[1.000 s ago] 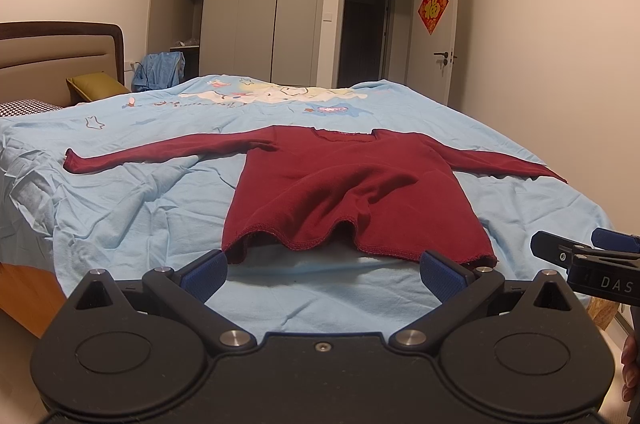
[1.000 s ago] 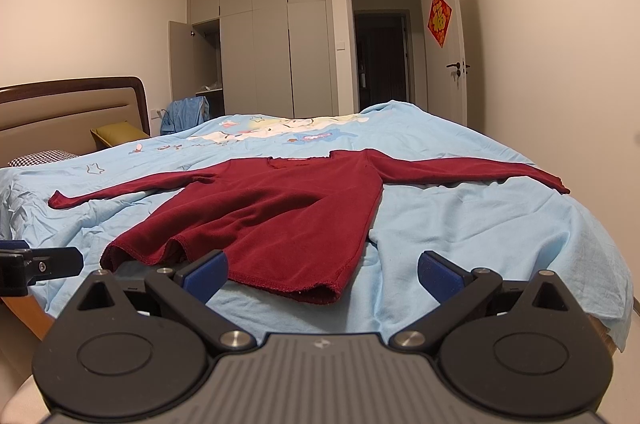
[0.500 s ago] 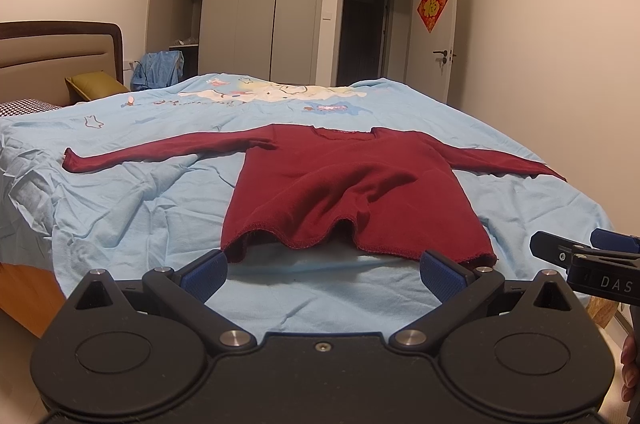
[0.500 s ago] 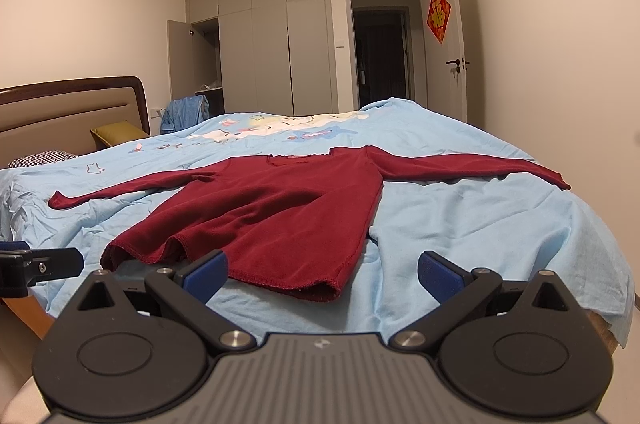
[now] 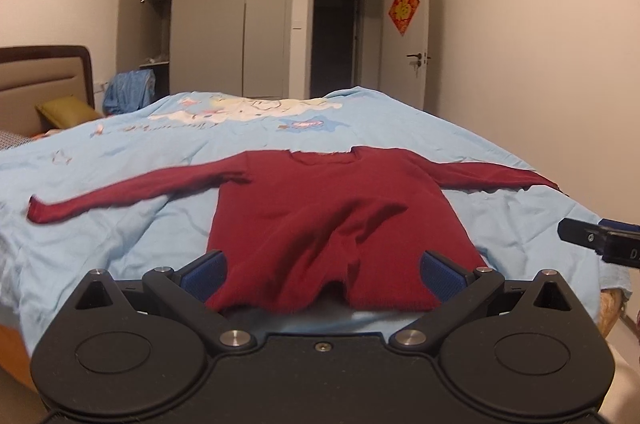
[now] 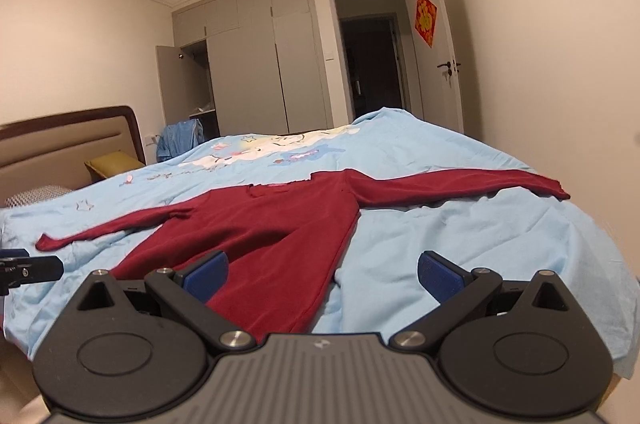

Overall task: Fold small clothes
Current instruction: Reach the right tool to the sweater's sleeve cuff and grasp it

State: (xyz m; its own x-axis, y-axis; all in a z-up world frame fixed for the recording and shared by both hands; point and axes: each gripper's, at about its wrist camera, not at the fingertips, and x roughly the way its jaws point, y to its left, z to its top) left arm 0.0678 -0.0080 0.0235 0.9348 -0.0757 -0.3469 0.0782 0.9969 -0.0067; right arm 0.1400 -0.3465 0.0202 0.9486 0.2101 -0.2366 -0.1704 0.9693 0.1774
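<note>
A dark red long-sleeved sweater [image 5: 332, 220] lies flat on the light blue bedspread [image 5: 120, 244], sleeves spread left and right, its hem rippled at the near edge. My left gripper [image 5: 322, 270] is open, its blue pads on either side of the hem's middle. The sweater [image 6: 264, 244] fills the left half of the right wrist view. My right gripper [image 6: 322, 270] is open over the sweater's near right hem corner, holding nothing. The right gripper's tip [image 5: 592, 238] shows at the left wrist view's right edge; the left gripper's tip [image 6: 32, 270] shows at the right wrist view's left edge.
A brown padded headboard [image 5: 44, 84] and an olive pillow [image 5: 68, 108] sit at the left. Grey wardrobes [image 5: 224, 32] with one open door, a dark doorway [image 5: 340, 40] and a white door with a red ornament [image 5: 404, 8] stand behind the bed. A wall runs along the right.
Both grippers have moved forward toward the bed, so the sweater's hem now sits between the left fingers. The sweater itself has not moved.
</note>
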